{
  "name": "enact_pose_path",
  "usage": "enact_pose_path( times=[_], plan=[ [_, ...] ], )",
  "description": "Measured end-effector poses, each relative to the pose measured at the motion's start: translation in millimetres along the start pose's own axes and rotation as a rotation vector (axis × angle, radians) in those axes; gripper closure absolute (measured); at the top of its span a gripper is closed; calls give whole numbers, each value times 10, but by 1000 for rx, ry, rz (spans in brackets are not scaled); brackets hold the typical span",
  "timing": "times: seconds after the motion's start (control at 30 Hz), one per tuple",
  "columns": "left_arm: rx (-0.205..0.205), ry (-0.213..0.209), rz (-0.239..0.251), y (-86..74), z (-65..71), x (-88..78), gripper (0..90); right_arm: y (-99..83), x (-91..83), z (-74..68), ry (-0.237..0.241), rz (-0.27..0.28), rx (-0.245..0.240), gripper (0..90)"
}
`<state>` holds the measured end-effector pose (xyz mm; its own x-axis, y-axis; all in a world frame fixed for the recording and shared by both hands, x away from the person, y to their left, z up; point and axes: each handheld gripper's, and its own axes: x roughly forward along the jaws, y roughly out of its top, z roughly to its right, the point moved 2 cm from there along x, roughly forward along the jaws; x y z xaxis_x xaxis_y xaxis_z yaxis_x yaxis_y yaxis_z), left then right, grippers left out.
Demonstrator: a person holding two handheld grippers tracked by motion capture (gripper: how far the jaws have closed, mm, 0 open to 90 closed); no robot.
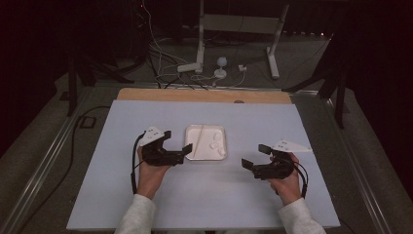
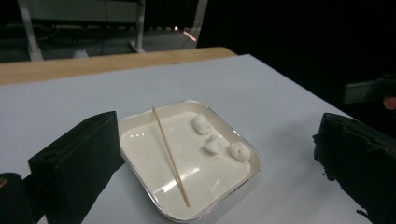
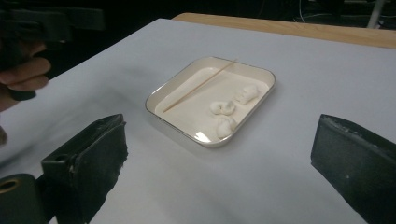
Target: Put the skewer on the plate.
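High view shows the square white tray (image 1: 205,142) near the middle of the pale blue table (image 1: 204,195), with the left gripper (image 1: 176,145) just beside its 9 o'clock edge and the right gripper (image 1: 253,157) well apart at about 4 o'clock from it, both over bare table. A thin wooden skewer (image 2: 171,156) lies loose in the tray, its far end leaning on the rim, probably set there so it stays put and is easy to pick up again. Three small white marshmallow-like pieces (image 2: 213,144) sit in a loose row along the tray's opposite side, apart from the skewer, likely waiting to be speared. In the left gripper view the jaws stand wide apart, framing the tray with nothing between the pads. The right gripper view shows the same: jaws spread wide, holding and touching nothing, aimed at the tray from a little farther back.
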<state>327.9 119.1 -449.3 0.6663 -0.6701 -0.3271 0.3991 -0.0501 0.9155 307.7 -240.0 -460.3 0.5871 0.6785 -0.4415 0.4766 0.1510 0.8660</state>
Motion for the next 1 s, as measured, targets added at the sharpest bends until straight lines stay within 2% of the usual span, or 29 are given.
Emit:
enact_pose_path(
  times=[0.13,0.37,0.53,0.77,0.83,1.0],
  plan=[
    [36,8,11,-6,-27,-158,16,-28,-66,37,-12,7,2,36],
    [101,65,19,-82,-113,-402,16,-126,-148,124,-29,14,24,36],
    [140,98,18,-164,-148,-537,6,-180,-169,159,-47,15,11,23],
    [119,123,33,-283,-237,-655,6,-224,-194,160,-62,19,-23,0],
    [116,132,28,-319,-268,-685,6,-229,-216,173,-63,33,-20,0],
    [86,148,50,-381,-308,-781,6,-250,-272,202,-76,65,-34,0]
  ],
)
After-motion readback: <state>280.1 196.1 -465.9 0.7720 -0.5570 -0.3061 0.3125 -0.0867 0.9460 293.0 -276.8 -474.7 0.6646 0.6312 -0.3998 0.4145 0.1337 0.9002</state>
